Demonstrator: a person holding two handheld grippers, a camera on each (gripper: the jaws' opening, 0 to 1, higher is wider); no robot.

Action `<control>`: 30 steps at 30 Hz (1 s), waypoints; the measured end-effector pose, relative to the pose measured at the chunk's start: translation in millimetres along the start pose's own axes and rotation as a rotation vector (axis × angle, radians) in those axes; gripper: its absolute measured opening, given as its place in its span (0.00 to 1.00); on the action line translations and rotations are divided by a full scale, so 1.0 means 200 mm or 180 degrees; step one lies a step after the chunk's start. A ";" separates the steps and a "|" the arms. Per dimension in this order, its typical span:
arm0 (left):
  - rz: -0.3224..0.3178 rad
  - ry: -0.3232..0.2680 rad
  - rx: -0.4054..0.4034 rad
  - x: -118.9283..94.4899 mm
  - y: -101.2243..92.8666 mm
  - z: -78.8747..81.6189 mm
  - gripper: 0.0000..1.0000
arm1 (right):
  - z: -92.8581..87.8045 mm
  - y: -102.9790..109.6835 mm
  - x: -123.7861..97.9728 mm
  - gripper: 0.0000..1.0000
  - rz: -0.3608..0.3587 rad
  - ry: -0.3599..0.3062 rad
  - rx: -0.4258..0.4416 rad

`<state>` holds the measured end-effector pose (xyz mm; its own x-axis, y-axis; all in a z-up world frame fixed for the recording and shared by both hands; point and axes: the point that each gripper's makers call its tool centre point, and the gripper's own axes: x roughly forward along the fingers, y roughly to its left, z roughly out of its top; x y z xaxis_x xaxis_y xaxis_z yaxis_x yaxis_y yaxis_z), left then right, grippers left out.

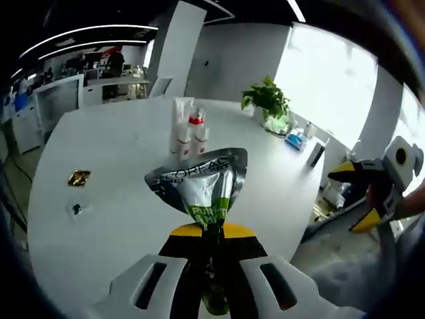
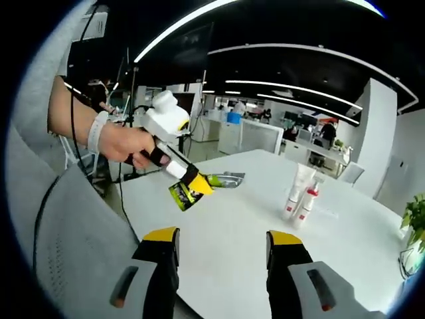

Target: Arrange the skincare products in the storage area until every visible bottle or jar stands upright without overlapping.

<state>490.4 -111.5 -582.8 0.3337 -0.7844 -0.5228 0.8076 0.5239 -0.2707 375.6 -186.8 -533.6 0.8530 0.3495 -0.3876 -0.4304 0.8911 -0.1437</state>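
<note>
Step in hand, by my judgement: carrying one product toward the standing group. The left gripper (image 1: 207,226) is clamped on a silver and green L'Oréal tube (image 1: 199,183), jaws closed on its green end, the crimped silver end pointing away from the camera. In the right gripper view the tube (image 2: 214,179) is held clear above the near edge of the white table (image 2: 232,239), lying roughly level rather than upright, with a person's hand (image 2: 123,143) on the grip.

The right gripper (image 2: 222,256) hovers above the near table edge with its jaws apart and nothing between them. In the left gripper view it (image 1: 364,199) sits off the table's right side.

Three white products (image 1: 186,129) already stand upright, close together, near the table's middle; one has a red band. They are well apart from the held tube.

The next move appears to call for turning the tube vertical, cap end down, and setting it beside the group without touching or overlapping it. A crimped tube may topple on release, so a steadying touch from the free gripper could be needed.

Hard to make out: the tube's cap end is hidden inside the left jaws. A small gold item (image 1: 78,177) and a small dark-marked piece (image 1: 76,210) lie flat on the table; their nature is unclear. Whether the three bottles touch one another cannot be told. A potted plant (image 1: 269,100) and a few items stand at the far edge
</note>
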 end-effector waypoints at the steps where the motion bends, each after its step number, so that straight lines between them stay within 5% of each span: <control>1: -0.0009 -0.0043 -0.0034 -0.02 -0.01 0.00 0.03 | 0.00 0.00 0.00 0.48 -0.0007 -0.0018 0.0009; 5: -0.0126 -0.0299 -0.0134 -0.07 -0.10 0.04 0.03 | 0.01 0.00 0.00 0.47 0.0000 -0.0047 0.0043; 10: -0.0143 -0.0395 -0.0152 -0.12 -0.18 0.02 0.03 | 0.03 0.03 0.00 0.47 0.0066 -0.0070 0.0069; 17: -0.0350 -0.0437 -0.0221 -0.18 -0.21 0.03 0.03 | 0.03 0.03 0.00 0.47 0.0083 -0.0072 0.0119; 18: -0.0507 -0.0405 -0.0293 -0.20 -0.23 0.03 0.03 | 0.03 0.03 0.00 0.47 0.0084 -0.0075 0.0109; 23: -0.0476 -0.0336 -0.0190 -0.26 -0.19 0.04 0.03 | 0.03 0.03 0.00 0.47 0.0082 -0.0069 0.0075; 30: -0.0450 -0.0264 -0.0247 -0.30 -0.20 -0.06 0.04 | 0.03 0.04 0.01 0.47 0.0096 -0.0054 0.0051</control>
<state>432.9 -81.8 -551.1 0.2609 -0.8751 -0.4077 0.8105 0.4279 -0.4000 375.5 -176.8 -530.1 0.8446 0.3811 -0.3760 -0.4514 0.8845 -0.1175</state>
